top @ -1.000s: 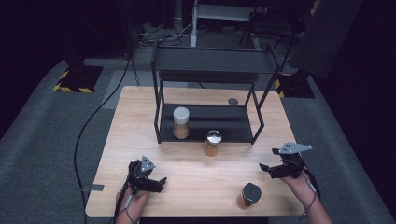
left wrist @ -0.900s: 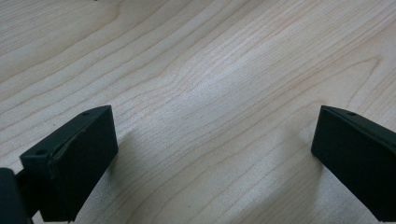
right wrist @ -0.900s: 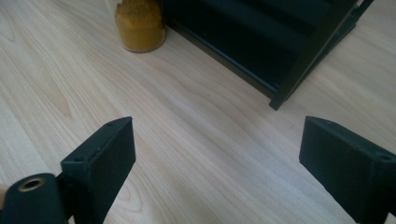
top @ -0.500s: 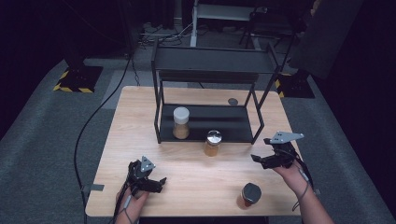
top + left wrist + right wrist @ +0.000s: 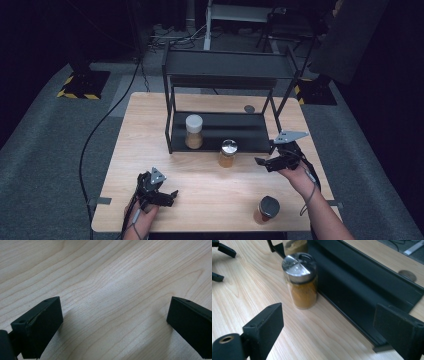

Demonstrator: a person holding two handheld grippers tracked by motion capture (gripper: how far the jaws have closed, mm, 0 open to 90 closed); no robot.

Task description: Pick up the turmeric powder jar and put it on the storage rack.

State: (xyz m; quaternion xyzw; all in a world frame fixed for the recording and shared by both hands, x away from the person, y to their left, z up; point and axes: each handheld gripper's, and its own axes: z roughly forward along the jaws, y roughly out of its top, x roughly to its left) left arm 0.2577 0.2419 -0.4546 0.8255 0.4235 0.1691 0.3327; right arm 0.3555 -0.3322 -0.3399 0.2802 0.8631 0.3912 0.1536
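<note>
A spice jar with a silver lid (image 5: 228, 153) and orange powder stands on the table just in front of the black rack (image 5: 225, 60). In the right gripper view the same jar (image 5: 300, 281) is ahead and left of the jaws. My right gripper (image 5: 263, 163) hovers open to the right of it, pointing left, with nothing between its fingers (image 5: 332, 327). A white-lidded jar (image 5: 193, 131) stands on the rack's lower shelf. My left gripper (image 5: 167, 196) rests open near the front left, with bare wood between its jaws (image 5: 113, 322).
A dark-lidded jar (image 5: 266, 210) stands near the table's front edge, below my right hand. A small round disc (image 5: 249, 108) lies on the wooden table (image 5: 150, 125) behind the rack's right side. The rack's front rail (image 5: 362, 315) runs close by my right gripper's jaws.
My right gripper has moved left and away from the front edge, rising a little, toward the silver-lidded jar. The left gripper has stayed put.
</note>
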